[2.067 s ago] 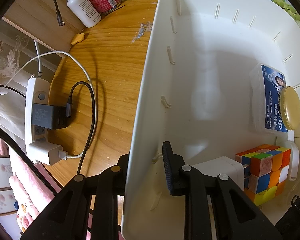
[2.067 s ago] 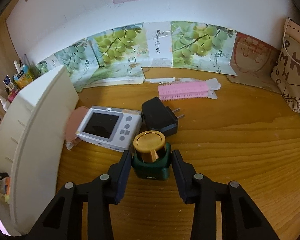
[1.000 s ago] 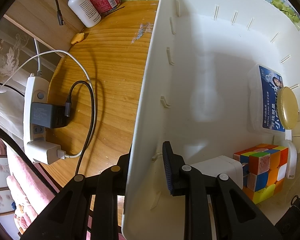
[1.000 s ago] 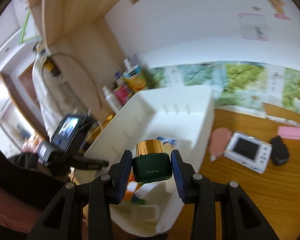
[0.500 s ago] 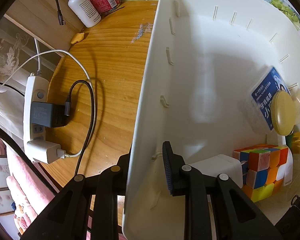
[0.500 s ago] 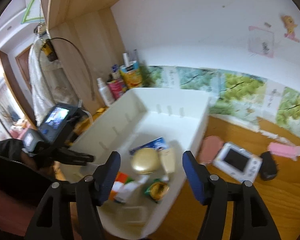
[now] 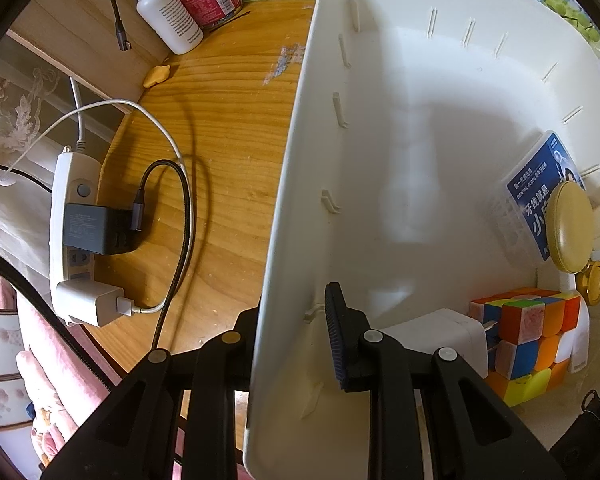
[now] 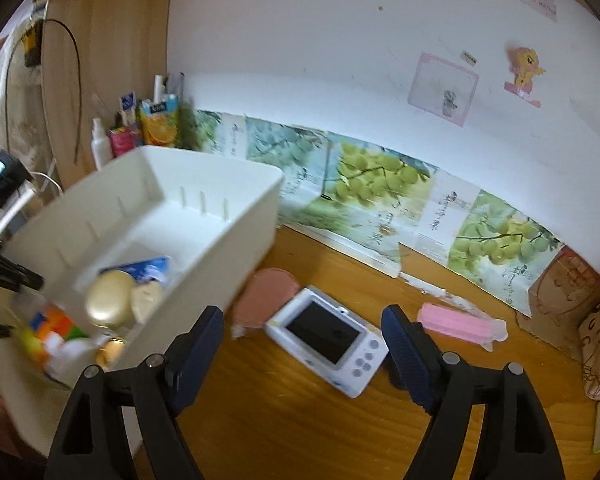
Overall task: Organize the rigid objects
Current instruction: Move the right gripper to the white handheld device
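White camera point(image 8: 327, 342) lies between the opening, empty right claw point(image 8: 302, 342) — untouched.

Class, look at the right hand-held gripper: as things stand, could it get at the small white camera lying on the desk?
Probably yes. The right hand-held gripper is empty, its jaws opening, and the camera lies flat just ahead with nothing over it.

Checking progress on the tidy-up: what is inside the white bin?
In the white bin: a puzzle cube, white charger, blue-labelled box, round gold case and a gold-capped jar, mostly hidden. Anything beneath them is covered.
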A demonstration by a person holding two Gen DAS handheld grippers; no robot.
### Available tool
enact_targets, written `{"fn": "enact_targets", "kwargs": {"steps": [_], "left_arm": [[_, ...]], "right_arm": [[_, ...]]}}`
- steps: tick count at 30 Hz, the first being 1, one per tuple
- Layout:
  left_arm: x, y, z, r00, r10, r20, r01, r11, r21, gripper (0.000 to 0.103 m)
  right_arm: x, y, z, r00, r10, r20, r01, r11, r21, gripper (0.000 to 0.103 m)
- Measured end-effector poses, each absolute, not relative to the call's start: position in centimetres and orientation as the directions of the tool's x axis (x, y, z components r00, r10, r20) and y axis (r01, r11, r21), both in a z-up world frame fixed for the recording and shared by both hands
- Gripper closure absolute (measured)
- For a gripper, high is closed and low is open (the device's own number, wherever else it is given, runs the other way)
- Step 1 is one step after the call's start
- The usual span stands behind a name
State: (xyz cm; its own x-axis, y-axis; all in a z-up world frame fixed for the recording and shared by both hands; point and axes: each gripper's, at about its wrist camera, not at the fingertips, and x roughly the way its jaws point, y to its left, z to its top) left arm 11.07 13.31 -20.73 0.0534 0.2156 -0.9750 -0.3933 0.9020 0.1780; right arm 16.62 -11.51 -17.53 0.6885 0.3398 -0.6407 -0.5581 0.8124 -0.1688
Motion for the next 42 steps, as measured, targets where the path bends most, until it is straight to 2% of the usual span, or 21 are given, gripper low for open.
{"fn": "enact_targets", "kwargs": {"steps": [13, 19, 33, 42], "left_arm": [[11.3, 13.0, -21.0, 0.031, 0.224, -0.974, -0.393, 0.899, 0.194, 0.077], [11.3, 13.2, -21.1, 0.026, 0.215, -0.976, -0.398, 0.898, 0.187, 0.077], [10.4, 13.9, -21.0, 0.022, 0.195, -0.981, -0.425, 0.890, 0.168, 0.077], [10.0, 14.7, -21.1, 0.033, 0.157, -0.987, -0.447, 0.886, 0.126, 0.076]], "right_arm": [[19.8, -10.5, -21.1, 0.669, 0.306, -0.677, -0.551, 0.816, -0.176, 0.022], [20.8, -9.8, -21.8, 0.614, 0.285, -0.736, -0.568, 0.807, -0.162, 0.022], [22.6, -9.6, -22.7, 0.583, 0.171, -0.794, -0.631, 0.711, -0.310, 0.020], [24.1, -9.2, -22.5, 0.468, 0.195, -0.862, -0.729, 0.637, -0.252, 0.019]]}}
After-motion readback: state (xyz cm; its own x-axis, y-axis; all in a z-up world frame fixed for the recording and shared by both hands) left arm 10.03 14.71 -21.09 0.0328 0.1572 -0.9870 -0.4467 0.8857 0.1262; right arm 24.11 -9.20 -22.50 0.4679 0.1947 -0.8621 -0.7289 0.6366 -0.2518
